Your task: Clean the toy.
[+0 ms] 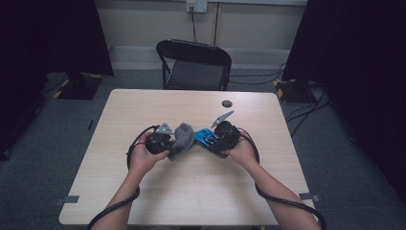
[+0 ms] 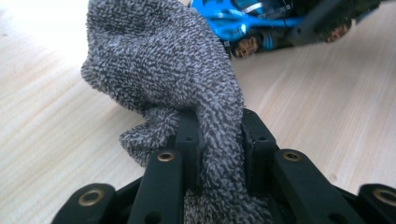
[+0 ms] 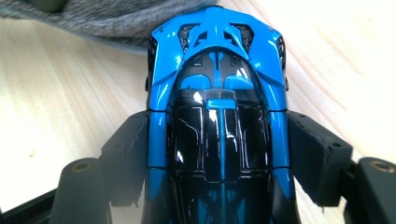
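Observation:
A grey fuzzy sock hangs bunched over the table's middle, pinched by my left gripper, whose jaws are shut on a fold of it. A blue and black toy car is clamped by its sides in my right gripper, roof facing that gripper's camera. The car's end touches or nearly touches the sock. In the left gripper view the blue car lies just beyond the sock, wheels showing.
A wooden table carries a small dark round disc near its far edge. A black folding chair stands behind the table. Dark curtains hang at both sides, with cables on the floor at the right.

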Available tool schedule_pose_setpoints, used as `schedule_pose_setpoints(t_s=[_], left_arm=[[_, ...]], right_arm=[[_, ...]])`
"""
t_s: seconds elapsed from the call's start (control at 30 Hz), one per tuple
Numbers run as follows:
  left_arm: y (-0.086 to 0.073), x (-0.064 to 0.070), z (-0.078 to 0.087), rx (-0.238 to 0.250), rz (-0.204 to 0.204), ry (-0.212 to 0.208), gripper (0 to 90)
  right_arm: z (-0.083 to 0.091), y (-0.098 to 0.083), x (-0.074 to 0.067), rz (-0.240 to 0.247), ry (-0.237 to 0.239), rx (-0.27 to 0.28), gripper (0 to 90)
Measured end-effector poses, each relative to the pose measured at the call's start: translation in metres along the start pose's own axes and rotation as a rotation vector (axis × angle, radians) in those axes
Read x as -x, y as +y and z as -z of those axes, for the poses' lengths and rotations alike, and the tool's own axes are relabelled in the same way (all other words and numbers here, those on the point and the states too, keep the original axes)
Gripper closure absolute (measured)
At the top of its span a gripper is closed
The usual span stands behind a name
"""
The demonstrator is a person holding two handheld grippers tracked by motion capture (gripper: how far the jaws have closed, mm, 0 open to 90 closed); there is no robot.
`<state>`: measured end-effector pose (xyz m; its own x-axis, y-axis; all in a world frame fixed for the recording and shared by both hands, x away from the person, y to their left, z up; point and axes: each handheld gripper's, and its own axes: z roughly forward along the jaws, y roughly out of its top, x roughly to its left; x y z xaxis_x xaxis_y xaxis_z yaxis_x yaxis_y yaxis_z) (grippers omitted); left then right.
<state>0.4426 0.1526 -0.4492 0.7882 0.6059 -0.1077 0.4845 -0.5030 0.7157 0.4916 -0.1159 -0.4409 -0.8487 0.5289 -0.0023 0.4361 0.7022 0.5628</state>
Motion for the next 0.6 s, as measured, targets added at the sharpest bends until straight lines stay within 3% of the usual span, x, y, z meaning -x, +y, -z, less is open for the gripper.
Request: schedule_pose_setpoints(t_s=[0.2,0.33,0.43,0.47,0.6], left_arm=[[-0.008,-0.004,0.011,0.002,0.019,0.006,72.7],[-0.011,-0.013,0.022,0.005,0.042,0.070,72.6],[-0.011,-0.018,0.025,0.015,0.058,0.085,72.5],[-0.009,-0.023,0.028,0.017,0.073,0.113,72.5],[0.000,-0.030,0.030,0.036,0.092,0.145,72.3]], right_arm=[[0.004,-0.002,0.011,-0.031,-0.013,0.010,28.7],[0.008,-0.003,0.014,-0.035,-0.015,0.017,28.7],[0.010,-0.004,0.012,-0.024,-0.013,0.012,28.7],[0.010,-0.004,0.010,-0.021,-0.010,0.013,28.6],[0.010,-0.002,0.002,0.004,0.000,0.013,28.7]])
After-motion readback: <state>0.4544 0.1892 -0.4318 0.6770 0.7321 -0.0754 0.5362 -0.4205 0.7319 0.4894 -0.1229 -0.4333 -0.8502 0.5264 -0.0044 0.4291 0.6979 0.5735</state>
